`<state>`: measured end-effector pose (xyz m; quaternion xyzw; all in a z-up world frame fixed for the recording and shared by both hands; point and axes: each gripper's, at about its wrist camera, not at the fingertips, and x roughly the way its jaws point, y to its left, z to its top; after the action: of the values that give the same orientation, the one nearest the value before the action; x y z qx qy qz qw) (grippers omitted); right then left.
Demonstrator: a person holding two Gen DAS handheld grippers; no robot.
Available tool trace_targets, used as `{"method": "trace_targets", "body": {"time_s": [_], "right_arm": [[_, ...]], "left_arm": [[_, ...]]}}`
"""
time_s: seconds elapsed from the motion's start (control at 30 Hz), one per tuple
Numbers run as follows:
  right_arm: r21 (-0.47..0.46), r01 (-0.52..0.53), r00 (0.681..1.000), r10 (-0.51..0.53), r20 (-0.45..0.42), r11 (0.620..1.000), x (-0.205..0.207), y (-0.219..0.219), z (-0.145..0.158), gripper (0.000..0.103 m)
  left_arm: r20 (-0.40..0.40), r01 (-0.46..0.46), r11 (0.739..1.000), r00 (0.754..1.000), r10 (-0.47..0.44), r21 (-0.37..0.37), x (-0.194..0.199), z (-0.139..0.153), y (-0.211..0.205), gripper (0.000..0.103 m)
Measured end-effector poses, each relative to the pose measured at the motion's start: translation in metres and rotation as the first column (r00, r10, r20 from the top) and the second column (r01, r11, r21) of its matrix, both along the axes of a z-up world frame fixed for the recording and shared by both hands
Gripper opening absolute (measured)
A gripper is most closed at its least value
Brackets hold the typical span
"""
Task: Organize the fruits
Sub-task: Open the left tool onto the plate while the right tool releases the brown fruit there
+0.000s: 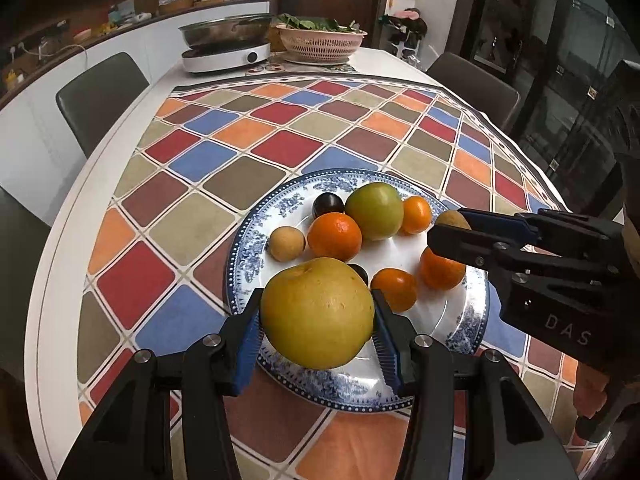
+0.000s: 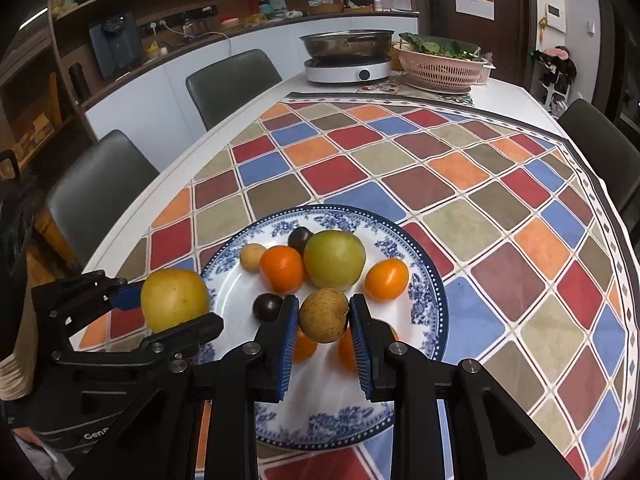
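A blue-and-white plate (image 1: 248,248) (image 2: 424,300) holds a green apple (image 1: 374,210) (image 2: 334,258), several oranges (image 1: 334,236) (image 2: 281,268), two dark plums (image 1: 328,204) (image 2: 267,307) and a small tan fruit (image 1: 286,243) (image 2: 253,256). My left gripper (image 1: 318,320) (image 2: 172,312) is shut on a large yellow pear (image 1: 318,312) (image 2: 175,299), held above the plate's near left rim. My right gripper (image 2: 324,316) (image 1: 450,232) is shut on a small brown round fruit (image 2: 324,314) (image 1: 452,219), held above the plate's right side.
The plate sits on a chequered cloth (image 1: 280,136) (image 2: 480,184) on a white table. At the far end stand an induction cooker with a steel pot (image 1: 226,46) (image 2: 346,56) and a pink basket of greens (image 1: 320,40) (image 2: 440,64). Grey chairs (image 1: 100,92) (image 2: 232,80) line the table's sides.
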<state>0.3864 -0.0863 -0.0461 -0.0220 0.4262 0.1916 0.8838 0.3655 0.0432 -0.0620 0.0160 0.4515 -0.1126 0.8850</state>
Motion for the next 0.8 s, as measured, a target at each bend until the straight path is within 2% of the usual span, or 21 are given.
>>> {"method": "trace_targets", "body": {"time_s": [0.13,0.2,0.27,0.33,0.53,0.8], "right_arm": [[-0.011,-0.002,1.000,0.002,0.004,1.000,0.003,0.001,-0.002,0.028],[-0.015,0.007,1.000,-0.006,0.007,1.000,0.004,0.000,-0.001,0.039],[-0.007,0.012,1.000,-0.011,0.018,1.000,0.003,-0.003,0.001,0.041],[-0.012,0.019,1.000,-0.019,0.024,1.000,0.002,-0.005,0.004,0.041],[-0.004,0.046,0.998,-0.046,0.049,0.999,-0.012,-0.016,0.017,0.041],[0.002,0.060,0.992,-0.060,0.107,0.998,-0.047,-0.027,0.042,0.041]], "left_arm": [[-0.020,0.017,1.000,1.000,-0.017,0.010,0.004,-0.006,-0.004,0.050],[-0.004,0.018,1.000,1.000,-0.018,0.022,0.003,-0.005,-0.005,0.059],[0.028,0.018,0.999,0.999,-0.019,0.035,0.000,0.000,-0.006,0.065],[0.045,0.015,0.999,0.999,-0.017,0.050,-0.003,0.004,-0.006,0.065],[0.080,-0.003,0.999,0.997,0.001,0.032,-0.017,0.020,-0.006,0.065],[0.172,-0.049,0.999,0.984,0.050,-0.011,-0.054,0.059,-0.005,0.065]]}}
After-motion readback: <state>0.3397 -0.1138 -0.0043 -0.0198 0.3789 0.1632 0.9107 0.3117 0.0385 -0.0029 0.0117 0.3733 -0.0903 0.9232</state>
